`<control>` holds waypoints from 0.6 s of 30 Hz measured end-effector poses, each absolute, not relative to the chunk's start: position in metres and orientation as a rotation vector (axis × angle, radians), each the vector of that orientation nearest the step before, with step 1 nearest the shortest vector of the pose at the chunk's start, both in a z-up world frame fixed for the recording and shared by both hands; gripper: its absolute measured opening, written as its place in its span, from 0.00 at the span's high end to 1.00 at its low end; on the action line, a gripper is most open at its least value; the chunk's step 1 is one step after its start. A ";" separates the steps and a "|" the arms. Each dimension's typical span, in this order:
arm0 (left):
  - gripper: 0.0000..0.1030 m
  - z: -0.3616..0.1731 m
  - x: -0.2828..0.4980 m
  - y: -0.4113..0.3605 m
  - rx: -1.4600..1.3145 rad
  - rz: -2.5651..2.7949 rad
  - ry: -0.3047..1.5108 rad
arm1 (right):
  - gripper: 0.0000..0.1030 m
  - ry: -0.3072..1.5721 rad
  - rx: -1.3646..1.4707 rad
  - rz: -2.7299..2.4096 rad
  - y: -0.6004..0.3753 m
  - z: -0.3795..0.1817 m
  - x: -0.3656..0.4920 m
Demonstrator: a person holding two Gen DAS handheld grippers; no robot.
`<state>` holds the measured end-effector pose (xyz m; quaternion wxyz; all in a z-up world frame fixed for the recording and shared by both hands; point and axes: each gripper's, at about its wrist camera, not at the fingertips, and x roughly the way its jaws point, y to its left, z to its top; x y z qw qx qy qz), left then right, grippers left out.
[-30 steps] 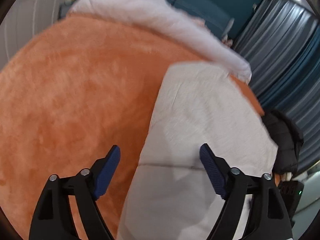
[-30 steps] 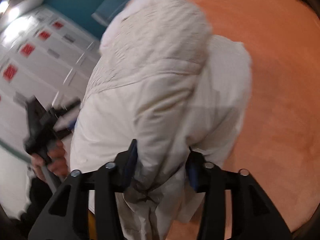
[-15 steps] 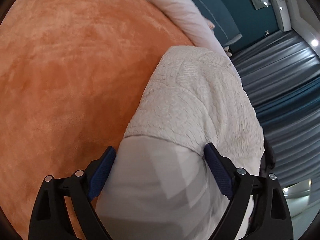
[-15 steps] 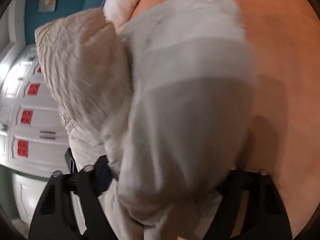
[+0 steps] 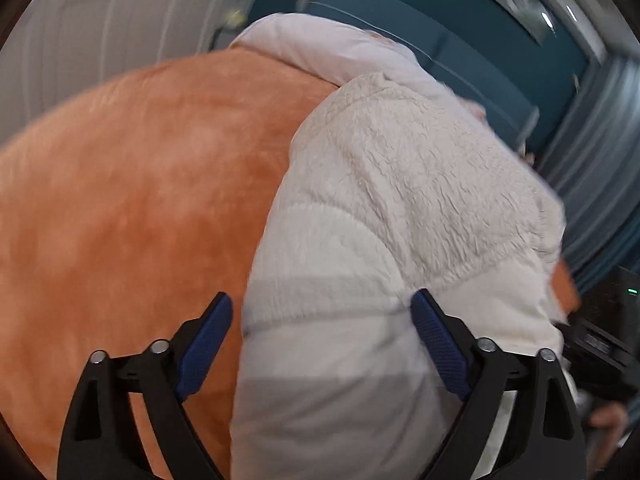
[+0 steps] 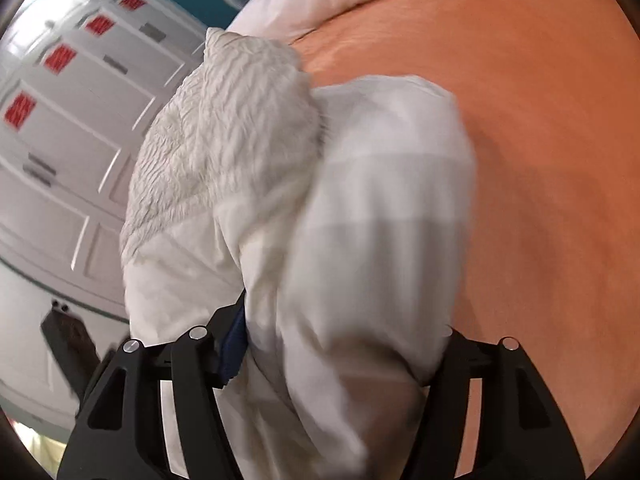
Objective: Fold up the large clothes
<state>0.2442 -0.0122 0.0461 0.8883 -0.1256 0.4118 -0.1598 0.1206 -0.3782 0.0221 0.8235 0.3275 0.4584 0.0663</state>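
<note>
My left gripper (image 5: 322, 334) has just opened wide, the cream jacket (image 5: 400, 208) loose between its jaws on the orange blanket (image 5: 132, 184); my right gripper (image 6: 340, 344) clamps the jacket's bunched fabric

Bulky cream-white jacket (image 5: 392, 248), smooth padded shell with a fleecy textured panel uppermost, bunched and folded over itself, lying on the orange bed cover (image 5: 132, 184) near its white pillow-side edge.

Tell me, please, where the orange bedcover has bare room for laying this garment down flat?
Bare orange bedcover lies beside the cream garment, up to the white pillow. The far side by the grey curtains is crowded.
</note>
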 end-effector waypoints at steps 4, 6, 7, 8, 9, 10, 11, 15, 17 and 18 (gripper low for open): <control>0.05 0.045 0.248 -0.007 -0.204 -0.357 0.881 | 0.47 0.947 0.764 0.059 -0.401 0.028 0.063; 0.08 0.061 0.243 -0.001 -0.176 -0.332 0.876 | 0.60 0.872 0.644 -0.004 -0.394 0.063 0.042; 0.09 0.068 0.237 -0.002 -0.159 -0.313 0.856 | 0.64 0.826 0.562 -0.013 -0.387 0.086 0.039; 0.09 0.087 0.230 0.002 -0.159 -0.309 0.813 | 0.72 0.789 0.487 0.003 -0.376 0.107 0.044; 0.09 0.099 0.228 -0.002 -0.162 -0.318 0.791 | 0.75 0.762 0.420 0.018 -0.360 0.130 0.059; 0.09 0.111 0.227 -0.006 -0.161 -0.327 0.774 | 0.76 0.748 0.373 0.033 -0.356 0.142 0.068; 0.09 0.124 0.229 -0.012 -0.157 -0.332 0.761 | 0.78 0.735 0.312 0.061 -0.344 0.155 0.082; 0.09 0.153 0.256 -0.053 -0.132 -0.318 0.735 | 0.80 0.763 0.150 0.030 -0.324 0.157 0.151; 0.08 0.144 0.272 -0.074 -0.096 -0.289 0.751 | 0.80 0.802 0.147 -0.029 -0.321 0.142 0.182; 0.08 0.140 0.278 -0.082 -0.080 -0.279 0.765 | 0.83 0.828 0.142 -0.067 -0.321 0.131 0.192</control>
